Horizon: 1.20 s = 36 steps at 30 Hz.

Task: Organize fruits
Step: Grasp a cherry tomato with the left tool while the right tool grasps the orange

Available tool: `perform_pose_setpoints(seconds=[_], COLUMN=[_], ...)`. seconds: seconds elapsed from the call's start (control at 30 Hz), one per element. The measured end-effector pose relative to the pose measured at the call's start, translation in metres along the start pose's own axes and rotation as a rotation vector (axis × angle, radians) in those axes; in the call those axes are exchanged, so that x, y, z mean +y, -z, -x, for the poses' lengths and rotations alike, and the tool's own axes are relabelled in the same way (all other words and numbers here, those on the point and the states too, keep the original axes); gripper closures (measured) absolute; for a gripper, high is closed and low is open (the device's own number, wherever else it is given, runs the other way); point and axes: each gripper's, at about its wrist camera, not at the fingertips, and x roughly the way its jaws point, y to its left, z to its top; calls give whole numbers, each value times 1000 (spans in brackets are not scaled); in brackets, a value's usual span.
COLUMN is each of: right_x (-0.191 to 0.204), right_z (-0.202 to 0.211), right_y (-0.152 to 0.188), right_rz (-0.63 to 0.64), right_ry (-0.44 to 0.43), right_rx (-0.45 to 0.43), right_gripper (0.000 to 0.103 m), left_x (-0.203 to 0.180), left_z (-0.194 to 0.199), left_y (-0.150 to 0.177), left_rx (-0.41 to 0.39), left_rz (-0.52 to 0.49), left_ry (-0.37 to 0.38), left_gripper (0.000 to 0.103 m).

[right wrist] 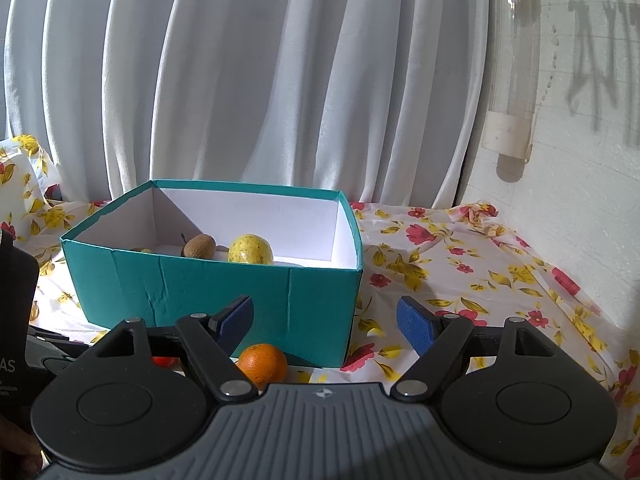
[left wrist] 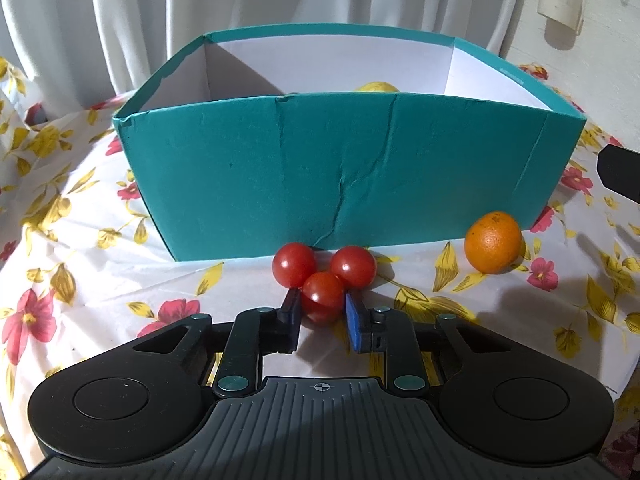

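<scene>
- Left gripper (left wrist: 322, 312): I have it low over the tablecloth (left wrist: 80, 248), its blue pads narrowed to either side of the nearest tomato (left wrist: 322, 289). The pads look to be touching or all but touching that fruit; I cannot tell whether the grip is firm yet.
- Tomatoes, a tight cluster: two more, left rear tomato (left wrist: 293, 264) and right rear tomato (left wrist: 353, 266), sit touching the near one, just in front of the box's near wall. A fourth red shape shows under the near one; I cannot tell whether it is another fruit or a reflection.
- Teal box (left wrist: 340, 176): open-topped, long axis running left to right across my left view, near wall creased. Inside, from the right wrist view: a yellow fruit (right wrist: 251, 249) and a brown kiwi-like fruit (right wrist: 199, 246) lying side by side, long axes roughly level.
- Orange (left wrist: 493, 242): on the cloth near the box's right front corner, well apart from the tomatoes; round, no clear axis.
- Right gripper (right wrist: 325, 322): held above the table, jaws spread wide, nothing between them; the orange lies below and left of the gap.
- Step in hand, as I judge it: taking one tomato for the box.
- Next move calls for: a gentle squeeze, a straight lift clearing the neighbours, then over the near wall.
</scene>
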Motion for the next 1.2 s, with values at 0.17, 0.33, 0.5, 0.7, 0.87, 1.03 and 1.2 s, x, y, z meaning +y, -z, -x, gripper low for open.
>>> perform_pose_setpoints(seconds=[0.17, 0.33, 0.5, 0.7, 0.87, 1.03, 1.2], right_x=[1, 5, 11, 22, 33, 43, 50], right_z=[0, -2, -5, -21, -41, -59, -74], right_y=[1, 2, 3, 16, 30, 39, 44], right_rz=[4, 8, 18, 50, 61, 74, 81], right_ry=[10, 16, 11, 5, -8, -26, -49], right_rx=[2, -2, -10, 24, 82, 121, 148], right_gripper=[24, 24, 24, 24, 24, 24, 28], left_x=[8, 16, 24, 32, 41, 47, 50], left_z=[15, 40, 51, 60, 64, 64, 62], left_y=[-2, -7, -12, -12, -11, -12, -12], left_rx=[-12, -41, -50, -58, -55, -50, -41], left_rz=[24, 31, 51, 59, 67, 73, 78], left_ry=[14, 19, 13, -21, -40, -45, -51], left_gripper=[77, 77, 77, 77, 77, 77, 77])
